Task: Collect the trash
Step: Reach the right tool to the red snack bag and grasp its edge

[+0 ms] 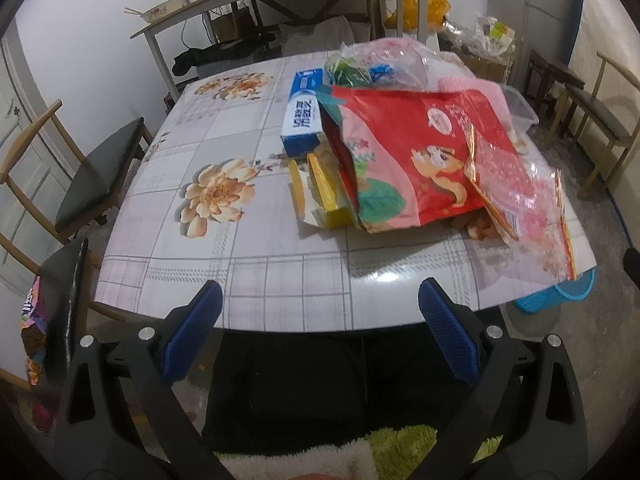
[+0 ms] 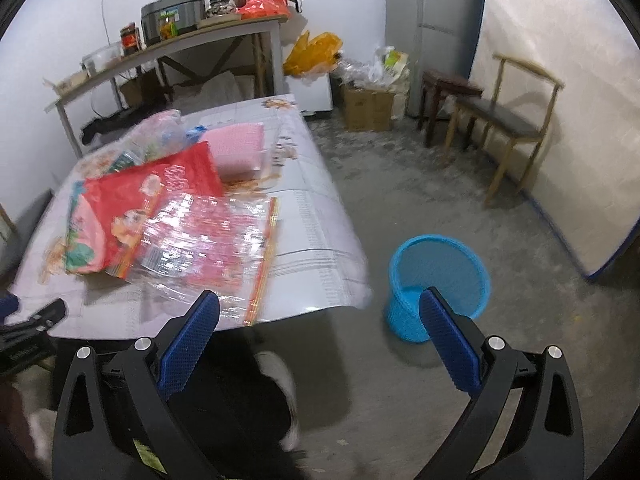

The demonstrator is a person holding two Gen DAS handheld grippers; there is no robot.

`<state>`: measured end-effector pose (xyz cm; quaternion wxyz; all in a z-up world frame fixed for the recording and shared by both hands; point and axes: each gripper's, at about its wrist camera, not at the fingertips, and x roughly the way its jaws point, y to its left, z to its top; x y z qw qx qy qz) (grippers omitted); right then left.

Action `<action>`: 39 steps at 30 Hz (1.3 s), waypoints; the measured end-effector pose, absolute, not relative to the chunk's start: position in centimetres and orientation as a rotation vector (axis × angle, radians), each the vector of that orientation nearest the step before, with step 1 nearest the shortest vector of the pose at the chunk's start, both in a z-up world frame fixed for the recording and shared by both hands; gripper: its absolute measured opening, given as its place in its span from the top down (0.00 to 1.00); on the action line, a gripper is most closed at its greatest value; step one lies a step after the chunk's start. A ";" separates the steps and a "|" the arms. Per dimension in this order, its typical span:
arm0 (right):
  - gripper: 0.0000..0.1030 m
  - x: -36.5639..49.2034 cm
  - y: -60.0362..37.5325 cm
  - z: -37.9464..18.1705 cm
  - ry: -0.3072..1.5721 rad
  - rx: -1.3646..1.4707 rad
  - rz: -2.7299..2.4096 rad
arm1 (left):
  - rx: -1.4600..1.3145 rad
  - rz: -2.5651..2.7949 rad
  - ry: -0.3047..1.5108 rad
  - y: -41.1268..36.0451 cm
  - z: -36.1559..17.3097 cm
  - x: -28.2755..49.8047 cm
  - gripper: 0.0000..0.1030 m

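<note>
A pile of trash lies on the floral table [image 1: 248,280]: a red snack bag [image 1: 416,152], a clear pink plastic bag [image 1: 520,200], a blue and white toothpaste box [image 1: 302,118], a yellow box [image 1: 324,188] and crumpled clear wrappers [image 1: 372,60]. My left gripper [image 1: 320,300] is open and empty at the table's near edge, short of the pile. My right gripper [image 2: 320,312] is open and empty, above the floor between the table corner [image 2: 320,280] and the blue mesh bin [image 2: 440,284]. The red bag [image 2: 152,200] and the clear bag [image 2: 208,240] also show in the right wrist view.
The blue bin's edge shows beyond the table's right corner [image 1: 560,296]. Wooden chairs stand at the left [image 1: 92,184] and right [image 2: 508,120]. A shelf table [image 2: 168,48] with jars stands behind. Cardboard boxes [image 2: 368,108] and bags sit by the back wall.
</note>
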<state>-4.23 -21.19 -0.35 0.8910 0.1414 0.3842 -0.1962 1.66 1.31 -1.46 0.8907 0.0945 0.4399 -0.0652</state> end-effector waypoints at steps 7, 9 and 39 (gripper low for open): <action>0.06 -2.3 -19.8 -0.1 0.775 0.324 -0.272 | 0.090 -0.180 0.898 4.0 -1.0 3.1 0.08; 0.06 -1.9 -17.8 0.7 0.745 0.227 -0.245 | 0.065 -0.207 0.886 4.5 -1.1 3.5 0.08; 0.73 7.4 -5.4 -5.9 0.948 -0.424 -0.392 | -0.119 -0.773 0.806 6.3 -1.5 11.5 0.33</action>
